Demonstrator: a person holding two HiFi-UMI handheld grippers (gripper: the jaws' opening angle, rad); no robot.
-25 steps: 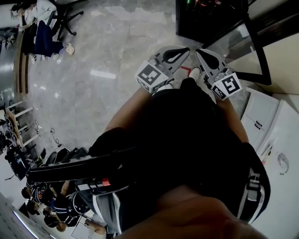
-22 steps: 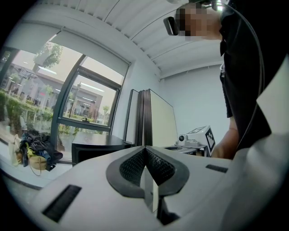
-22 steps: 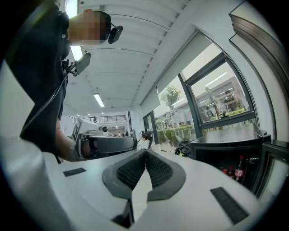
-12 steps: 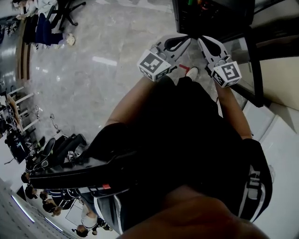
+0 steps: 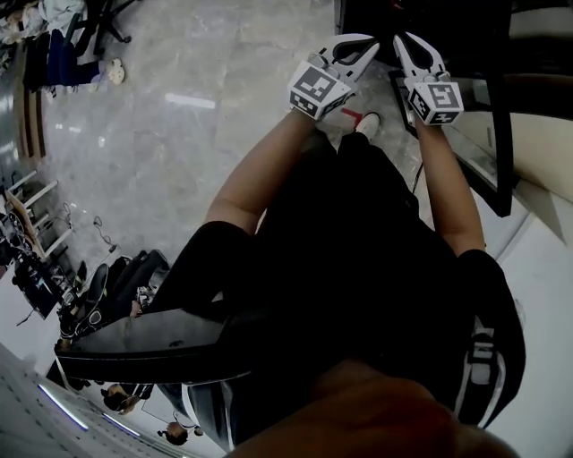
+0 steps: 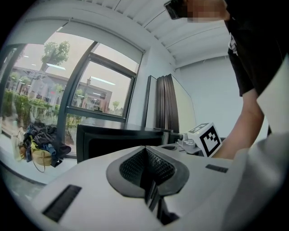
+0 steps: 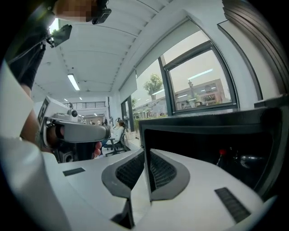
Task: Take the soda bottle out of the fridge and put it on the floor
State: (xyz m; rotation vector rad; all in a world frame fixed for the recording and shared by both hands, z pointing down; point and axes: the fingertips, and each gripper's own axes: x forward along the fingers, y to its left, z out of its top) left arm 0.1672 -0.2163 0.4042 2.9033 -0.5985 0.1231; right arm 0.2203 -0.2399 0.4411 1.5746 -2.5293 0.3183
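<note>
A black fridge (image 5: 421,18) stands at the top of the head view, its glass door (image 5: 488,134) swung open to the right. In the right gripper view its dark inside (image 7: 216,149) shows a small red cap (image 7: 221,153) and something shiny (image 7: 246,159); no soda bottle is plainly seen. Both grippers are held out side by side just in front of the fridge. My left gripper (image 5: 365,42) is shut with nothing in it (image 6: 145,150). The right gripper (image 5: 401,38) is also shut and empty (image 7: 145,152).
Polished stone floor (image 5: 206,116) spreads left of the fridge. The person's white shoe (image 5: 367,122) stands below the grippers. Desks, chairs and seated people (image 5: 63,54) are far left. Large windows (image 6: 54,85) run behind the fridge, with a pile of bags (image 6: 38,144) on the floor there.
Both grippers have moved forward, closer to the fridge opening, staying shut. The head camera has tilted, so the fridge and door now sit nearer the picture's top right.
</note>
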